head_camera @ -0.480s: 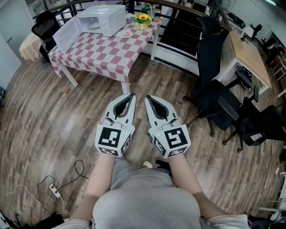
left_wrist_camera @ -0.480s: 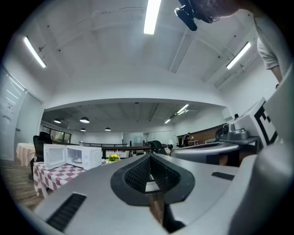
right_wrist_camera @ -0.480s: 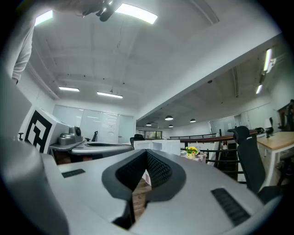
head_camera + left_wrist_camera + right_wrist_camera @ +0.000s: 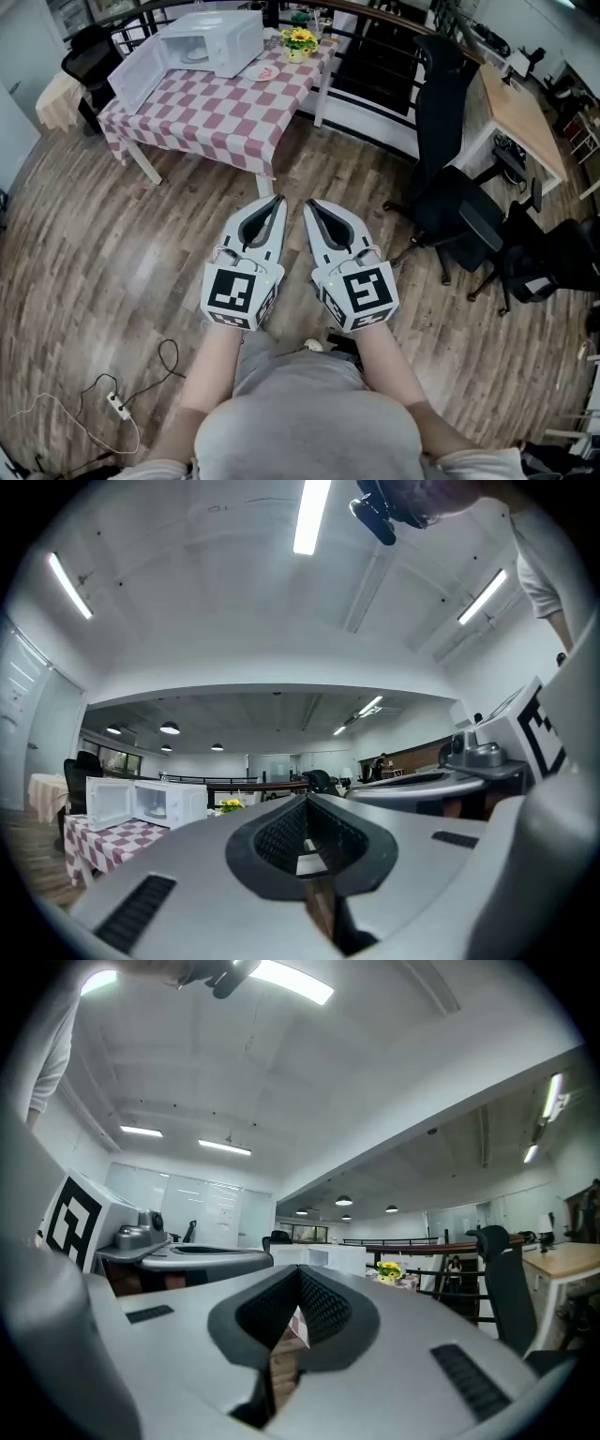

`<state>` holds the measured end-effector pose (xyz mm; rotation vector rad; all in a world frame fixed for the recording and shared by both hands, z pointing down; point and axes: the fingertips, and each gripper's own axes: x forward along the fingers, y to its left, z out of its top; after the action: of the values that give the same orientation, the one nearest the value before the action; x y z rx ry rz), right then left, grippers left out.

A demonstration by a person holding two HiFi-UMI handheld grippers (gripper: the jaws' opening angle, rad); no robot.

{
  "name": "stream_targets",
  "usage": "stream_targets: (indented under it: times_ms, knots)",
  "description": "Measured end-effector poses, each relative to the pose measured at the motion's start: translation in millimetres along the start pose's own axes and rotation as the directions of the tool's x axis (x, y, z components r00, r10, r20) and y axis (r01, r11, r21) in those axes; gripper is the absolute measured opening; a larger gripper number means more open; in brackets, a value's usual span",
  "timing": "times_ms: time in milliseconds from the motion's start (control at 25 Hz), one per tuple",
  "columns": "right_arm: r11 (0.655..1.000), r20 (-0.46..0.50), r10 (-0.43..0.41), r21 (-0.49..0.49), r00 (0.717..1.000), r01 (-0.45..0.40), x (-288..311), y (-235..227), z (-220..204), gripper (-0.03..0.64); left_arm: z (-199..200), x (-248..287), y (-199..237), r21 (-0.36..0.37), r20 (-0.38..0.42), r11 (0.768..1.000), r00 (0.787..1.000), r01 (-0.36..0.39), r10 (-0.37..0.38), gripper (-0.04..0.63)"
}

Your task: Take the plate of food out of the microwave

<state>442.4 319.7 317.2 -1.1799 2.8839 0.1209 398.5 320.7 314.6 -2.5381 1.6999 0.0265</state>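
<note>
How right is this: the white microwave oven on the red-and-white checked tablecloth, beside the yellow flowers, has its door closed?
Not right: the head view shows the white microwave oven on the red-and-white checked tablecloth, beside the yellow flowers, with its door open.

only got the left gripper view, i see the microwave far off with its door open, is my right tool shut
observer: yes, the right tool is shut, with nothing in it
operator: anything lying low near me
observer: a power strip lies down at your left side
operator: what else is up ahead
observer: a small plate with something red on it lies on the checked cloth, just right of the microwave
</note>
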Motion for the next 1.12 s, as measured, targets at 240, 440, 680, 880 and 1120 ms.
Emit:
stream_targets:
  times_ms: [240, 440, 680, 880, 1120]
  knots:
    - [0.998, 0.028, 0.000, 0.067, 1.000, -0.001, 22.5, 4.9, -1.7, 0.023, -2.6, 1.1, 26.8, -0.011, 0.002, 1.000, 1.000, -0.009, 0.009, 0.002]
    - [0.998, 0.023, 0.018, 0.063, 1.000, -0.019, 48.9, 14.9, 0.0, 0.023, -1.0, 2.8, 55.4, -0.021, 0.006, 1.000, 1.000, -0.021, 0.021, 0.002]
    - [0.998, 0.020, 0.039, 0.044, 0.999, -0.040, 80.7, 24.1, 3.8, 0.023, 3.7, 11.8, 86.8, -0.024, 0.017, 0.999, 1.000, -0.025, 0.026, 0.002]
    - [0.998, 0.008, 0.044, 0.033, 0.999, -0.044, 107.0, 28.4, 3.8, 0.023, 4.6, 19.8, 111.0, -0.030, 0.021, 0.999, 1.000, -0.023, 0.023, 0.002]
    - [0.999, -0.007, 0.039, 0.034, 0.999, -0.039, 136.1, 33.2, -1.8, 0.023, 0.2, 25.1, 142.9, -0.044, 0.023, 0.998, 0.999, -0.034, 0.035, 0.002]
